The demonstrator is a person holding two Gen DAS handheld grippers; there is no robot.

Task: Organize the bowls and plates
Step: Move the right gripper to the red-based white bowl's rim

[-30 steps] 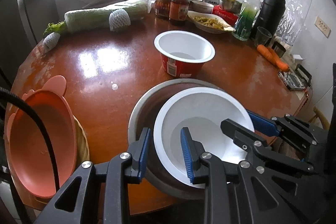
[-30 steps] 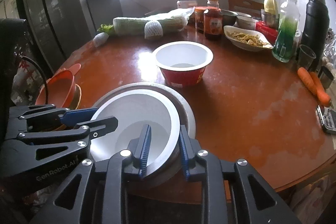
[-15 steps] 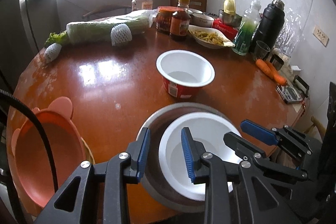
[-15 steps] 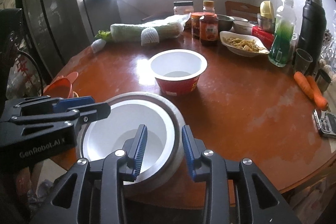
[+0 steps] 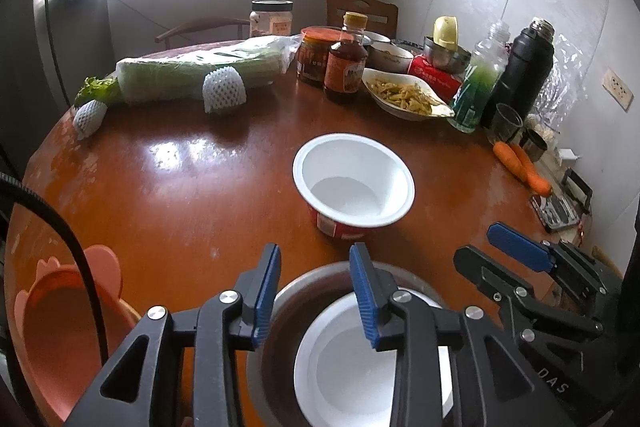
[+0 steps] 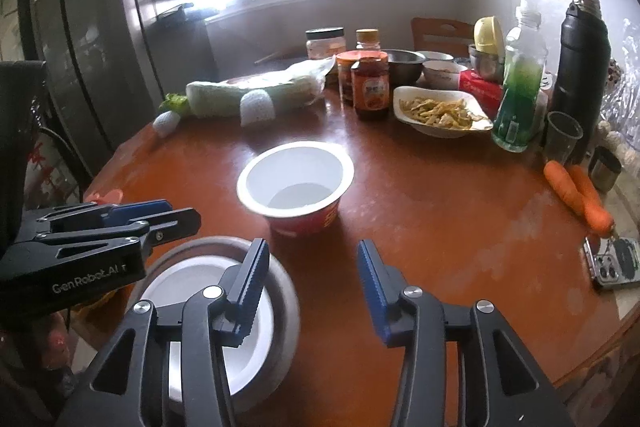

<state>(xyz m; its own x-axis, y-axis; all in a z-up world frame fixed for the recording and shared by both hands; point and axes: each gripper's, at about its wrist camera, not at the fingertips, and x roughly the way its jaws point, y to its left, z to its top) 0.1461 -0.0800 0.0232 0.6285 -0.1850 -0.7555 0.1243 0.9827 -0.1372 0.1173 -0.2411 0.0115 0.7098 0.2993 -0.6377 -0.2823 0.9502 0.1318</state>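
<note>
Hovering over the nested white bowl (image 5: 360, 367), both grippers' jaws opening.

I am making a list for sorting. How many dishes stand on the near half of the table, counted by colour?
White bowl: 1
Grey metal bowl: 1
Red bowl, white inside: 1
Pink plate: 1
Tan dish under it, only an edge visible: 1
Total: 5

right gripper (image 6: 312, 291) opening, empty | white bowl (image 6: 192, 291) nested in metal bowl (image 6: 286, 307) | left gripper (image 6: 180, 217) beside
</note>
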